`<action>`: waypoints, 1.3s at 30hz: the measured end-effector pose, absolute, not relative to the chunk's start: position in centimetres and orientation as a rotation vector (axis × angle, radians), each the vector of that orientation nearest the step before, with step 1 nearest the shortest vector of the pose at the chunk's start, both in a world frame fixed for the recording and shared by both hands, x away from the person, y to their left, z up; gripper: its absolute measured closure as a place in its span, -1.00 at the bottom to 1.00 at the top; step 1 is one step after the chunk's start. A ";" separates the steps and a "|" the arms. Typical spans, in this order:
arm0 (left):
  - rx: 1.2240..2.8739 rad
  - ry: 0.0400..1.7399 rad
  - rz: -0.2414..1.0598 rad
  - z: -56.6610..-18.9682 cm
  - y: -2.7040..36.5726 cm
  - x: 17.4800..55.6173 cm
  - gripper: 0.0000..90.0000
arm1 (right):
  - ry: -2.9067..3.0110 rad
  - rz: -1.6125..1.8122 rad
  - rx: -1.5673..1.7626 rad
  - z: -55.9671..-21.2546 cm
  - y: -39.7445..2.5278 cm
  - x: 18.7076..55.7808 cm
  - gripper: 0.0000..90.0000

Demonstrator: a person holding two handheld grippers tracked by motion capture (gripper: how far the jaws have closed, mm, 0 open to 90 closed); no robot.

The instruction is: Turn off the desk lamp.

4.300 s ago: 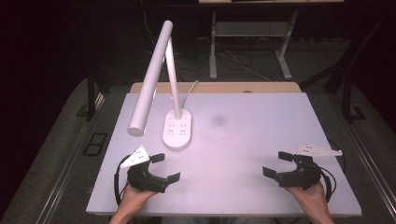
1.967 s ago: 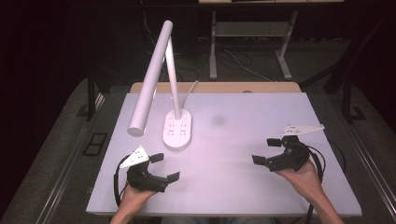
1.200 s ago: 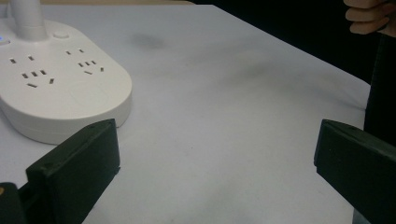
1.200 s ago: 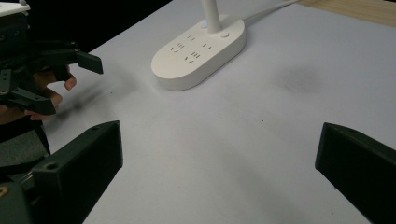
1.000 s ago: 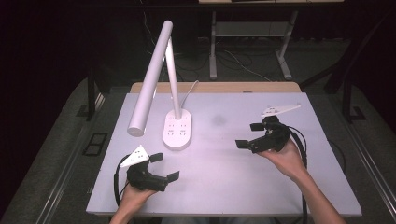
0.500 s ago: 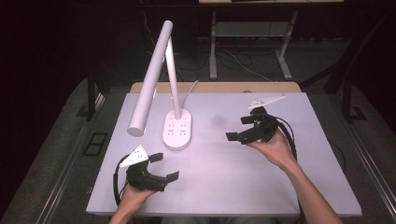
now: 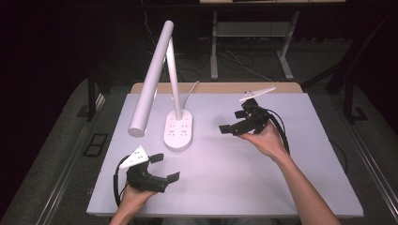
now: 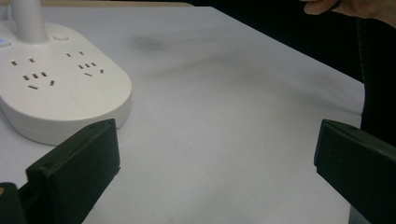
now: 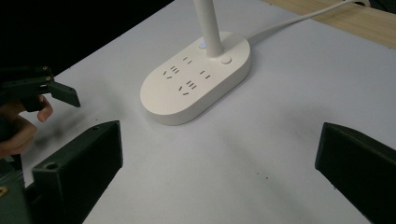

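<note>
The desk lamp (image 7: 177, 129) stands on the counter (image 7: 300, 173), left of centre and toward the far side; its oval white base carries rows of sockets, and a slim stem rises from the far end of the base to a long tubular head (image 7: 151, 79) that slants down toward the near left. A white cord (image 7: 190, 91) leaves the base toward the far edge. The right gripper (image 7: 241, 121) is held above the counter to the right of the base, near it but apart, with its jaws spread wide and pointing left at the base; in the right gripper view the base (image 9: 196, 77) lies between and beyond the two jaws. The left gripper (image 7: 162, 167) sits at the near left of the counter, jaws likewise wide apart and holding nothing, with the base (image 8: 56, 95) just beyond its left jaw, not touching.
</note>
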State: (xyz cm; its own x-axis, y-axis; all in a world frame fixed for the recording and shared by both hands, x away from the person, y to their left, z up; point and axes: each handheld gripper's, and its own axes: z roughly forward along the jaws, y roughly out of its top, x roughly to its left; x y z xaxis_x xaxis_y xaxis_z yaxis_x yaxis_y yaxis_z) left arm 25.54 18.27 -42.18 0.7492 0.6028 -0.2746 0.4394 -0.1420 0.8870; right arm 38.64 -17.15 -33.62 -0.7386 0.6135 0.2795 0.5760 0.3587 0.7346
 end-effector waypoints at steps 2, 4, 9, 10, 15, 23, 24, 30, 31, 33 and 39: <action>1.775 0.816 0.173 -42.2 18.3 25.5 -1.00 | 2.550 1.361 1.120 -33.7 -16.8 39.2 -0.98; 1.774 0.817 0.173 -42.2 18.3 25.5 -1.00 | 2.549 1.361 1.130 -33.7 -16.6 39.4 -0.98; 1.771 0.816 0.175 -42.2 18.3 25.5 -1.00 | 2.543 1.373 1.138 -34.0 -15.6 40.3 -0.98; 1.766 0.818 0.172 -42.2 18.3 25.4 -1.00 | 2.549 1.373 1.146 -34.1 -15.2 40.6 -0.98; 1.764 0.815 0.168 -42.2 18.3 25.4 -1.00 | 2.546 1.379 1.145 -34.0 -14.3 41.4 -0.98; 1.766 0.814 0.171 -42.1 18.4 25.4 -1.00 | 2.553 1.378 1.146 -34.0 -13.2 42.6 -0.98; 1.765 0.814 0.172 -42.1 18.4 25.5 -1.00 | 2.558 1.374 1.143 -34.0 -13.1 42.8 -0.98; 1.765 0.812 0.170 -42.1 18.4 25.5 -1.00 | 2.563 1.380 1.145 -34.2 -12.4 43.8 -0.98; 1.766 0.811 0.170 -42.1 18.4 25.5 -1.00 | 2.566 1.381 1.148 -34.2 -12.3 44.0 -0.98; 1.767 0.813 0.172 -42.1 18.4 25.5 -1.00 | 2.568 1.376 1.155 -34.4 -11.9 44.4 -0.98; 1.760 0.815 0.172 -42.1 18.6 25.5 -1.00 | 2.579 1.387 1.145 -34.9 -10.9 45.4 -0.81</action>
